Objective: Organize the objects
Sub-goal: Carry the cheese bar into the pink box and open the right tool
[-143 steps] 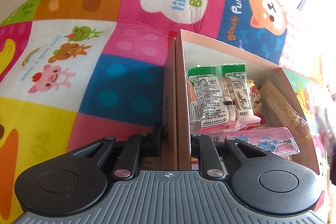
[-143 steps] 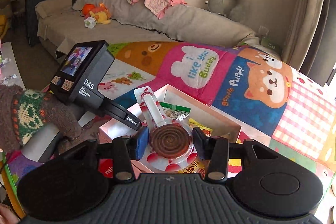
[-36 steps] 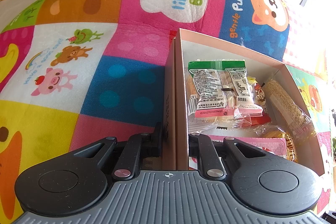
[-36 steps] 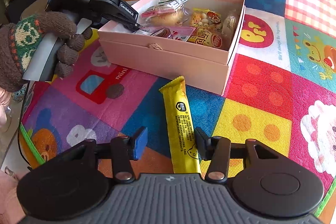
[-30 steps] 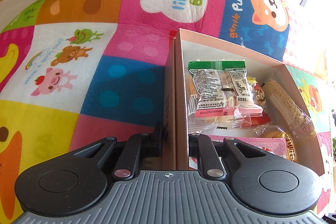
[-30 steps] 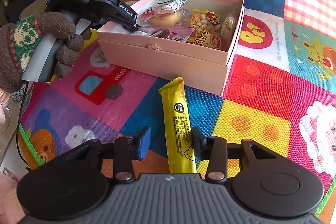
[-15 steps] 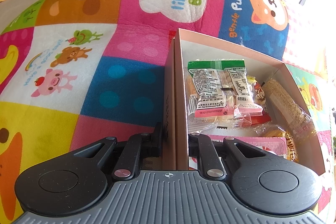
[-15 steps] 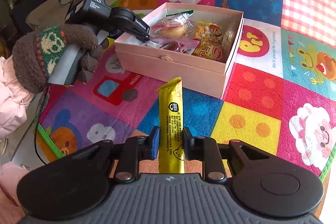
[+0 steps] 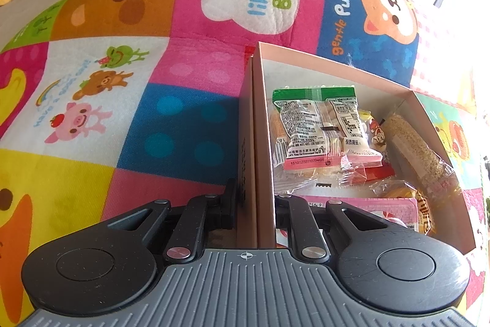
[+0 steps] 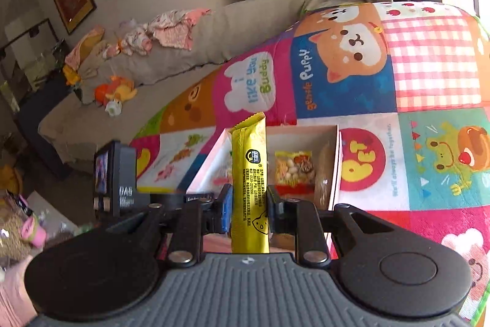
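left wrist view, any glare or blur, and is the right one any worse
Left wrist view: sharp, but window glare washes out the mat at the right edge. Right wrist view: dimmer and tilted, soft at the left edge, the yellow bar still readable.

Pink box [image 9: 260, 124]: back-left corner bare (passable); snack packets [image 9: 324, 131] crowd the rest; left gripper [image 9: 254, 204] straddles its near wall.
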`<move>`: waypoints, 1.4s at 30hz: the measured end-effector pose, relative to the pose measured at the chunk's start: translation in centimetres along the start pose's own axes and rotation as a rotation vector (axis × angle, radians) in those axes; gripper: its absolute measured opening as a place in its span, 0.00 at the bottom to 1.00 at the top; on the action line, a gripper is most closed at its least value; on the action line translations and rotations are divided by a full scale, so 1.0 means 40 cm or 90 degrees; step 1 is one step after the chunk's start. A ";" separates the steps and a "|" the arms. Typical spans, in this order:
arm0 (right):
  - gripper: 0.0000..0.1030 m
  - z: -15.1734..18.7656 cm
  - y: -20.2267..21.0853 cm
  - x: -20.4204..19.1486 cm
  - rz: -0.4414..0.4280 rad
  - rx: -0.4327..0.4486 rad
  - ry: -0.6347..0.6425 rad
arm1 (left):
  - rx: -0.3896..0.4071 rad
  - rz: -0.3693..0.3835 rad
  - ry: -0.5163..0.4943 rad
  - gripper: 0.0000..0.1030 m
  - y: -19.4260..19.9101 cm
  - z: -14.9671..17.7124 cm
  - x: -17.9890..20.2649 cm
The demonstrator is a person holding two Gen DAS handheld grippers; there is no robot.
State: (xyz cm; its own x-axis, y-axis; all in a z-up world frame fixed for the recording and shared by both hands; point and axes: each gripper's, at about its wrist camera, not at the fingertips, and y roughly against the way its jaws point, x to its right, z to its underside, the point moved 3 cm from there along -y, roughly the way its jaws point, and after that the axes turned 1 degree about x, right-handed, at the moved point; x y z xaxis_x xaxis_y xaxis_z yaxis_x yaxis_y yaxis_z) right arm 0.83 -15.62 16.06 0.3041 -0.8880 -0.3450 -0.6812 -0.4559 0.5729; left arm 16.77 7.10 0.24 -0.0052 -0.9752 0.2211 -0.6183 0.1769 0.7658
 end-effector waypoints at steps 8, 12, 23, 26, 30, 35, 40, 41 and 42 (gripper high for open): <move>0.21 -0.101 -0.141 0.012 0.030 0.009 -0.048 | -0.002 0.002 -0.004 0.16 0.000 -0.001 0.001; 0.26 -0.107 -0.173 0.018 0.033 0.011 -0.057 | -0.001 0.005 -0.003 0.16 0.000 0.000 0.001; 0.31 -0.050 -0.126 0.038 0.076 0.015 0.009 | 0.000 0.004 -0.004 0.16 0.000 0.001 0.001; 0.33 -0.017 -0.116 0.045 0.092 0.006 0.029 | 0.000 0.005 -0.004 0.16 0.000 0.001 0.001; 0.36 0.024 -0.101 0.053 0.118 -0.001 0.061 | 0.000 0.004 -0.003 0.16 0.000 0.001 0.000; 0.68 0.094 -0.057 0.047 0.125 -0.003 0.142 | 0.000 0.004 -0.004 0.16 0.001 0.001 -0.001; 0.70 0.179 -0.041 0.048 0.110 -0.046 0.187 | 0.000 0.001 -0.001 0.16 0.001 0.001 -0.002; 0.70 0.192 -0.042 0.054 0.108 -0.054 0.179 | 0.000 0.000 -0.001 0.16 0.001 0.001 -0.001; 0.70 0.203 -0.046 0.059 0.111 -0.059 0.173 | 0.000 -0.001 -0.001 0.16 0.001 0.000 -0.001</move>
State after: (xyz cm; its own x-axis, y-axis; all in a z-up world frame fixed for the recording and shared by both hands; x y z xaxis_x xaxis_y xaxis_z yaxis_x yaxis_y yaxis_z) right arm -2.61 -16.38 8.15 0.3633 -0.9311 -0.0314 -0.6793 -0.2879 0.6750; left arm 16.75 7.15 0.23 -0.0051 -0.9756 0.2197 -0.6183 0.1757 0.7661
